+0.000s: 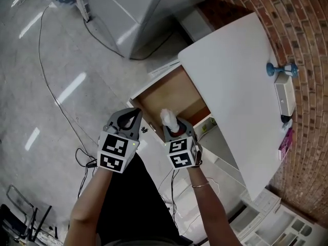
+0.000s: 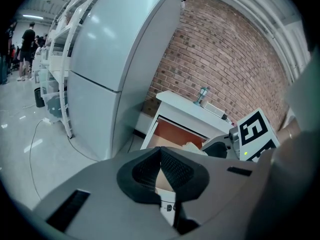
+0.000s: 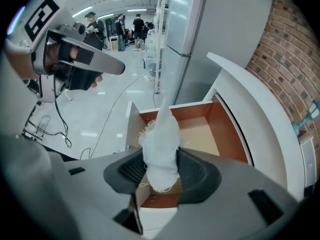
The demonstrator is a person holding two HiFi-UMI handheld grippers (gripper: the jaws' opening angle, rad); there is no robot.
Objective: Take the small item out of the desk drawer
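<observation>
The desk drawer (image 1: 171,97) stands pulled out from the white desk (image 1: 230,86), its wooden bottom bare. My right gripper (image 1: 172,125) hangs over the drawer's front, shut on a small white fluffy item (image 1: 168,118). In the right gripper view the fluffy item (image 3: 160,146) is squeezed between the dark pads (image 3: 197,171), with the drawer (image 3: 202,131) below it. My left gripper (image 1: 136,111) is beside the drawer's left front corner, its jaws shut with nothing in them. In the left gripper view the left gripper (image 2: 160,152) has its tips together, and the drawer (image 2: 175,134) lies ahead.
A tall white refrigerator (image 1: 136,14) stands behind the drawer, with cables (image 1: 54,94) trailing over the floor. On the desk by the brick wall (image 1: 302,29) are a blue object (image 1: 281,69) and a white box (image 1: 285,97). People stand far off (image 3: 122,26).
</observation>
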